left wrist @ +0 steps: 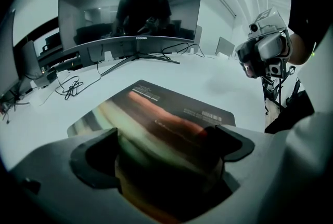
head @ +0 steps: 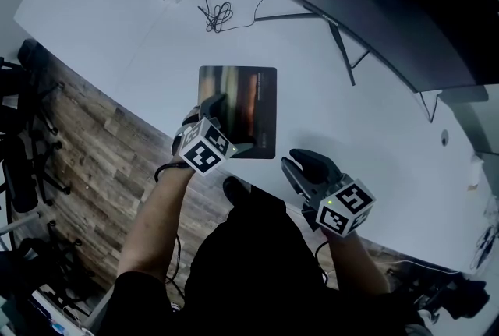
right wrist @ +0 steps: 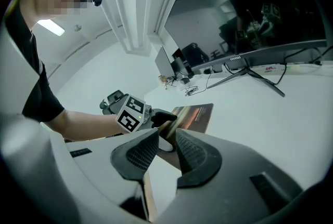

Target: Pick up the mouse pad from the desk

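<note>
1. The pad (head: 248,104) lies flat on the desk (head: 351,132). Its longer side runs straight ahead of the left claw (head: 212,110), away from the person.
2. The pad's near left corner sits right under that claw. The rest of the pad spreads ahead of it and off to its right.
3. In the left gripper view the left claw (left wrist: 166,145) has its jaws spread wide, with nothing pinched. The pad (left wrist: 156,108) fills the gap between them and runs on ahead.
4. The jaws stand side by side across the pad's face. It probably needs to get at the near edge before closing. Whether a tip already touches the pad, I cannot tell.
5. The right claw (head: 304,167) hangs near the pad's near right corner, off the pad. The pad lies ahead of it and to its left.
6. In the right gripper view the right claw (right wrist: 166,145) shows only a narrow gap between its jaws, with nothing in it.
7. The left claw is the nearer one, so I judge the lift to be its job.
</note>
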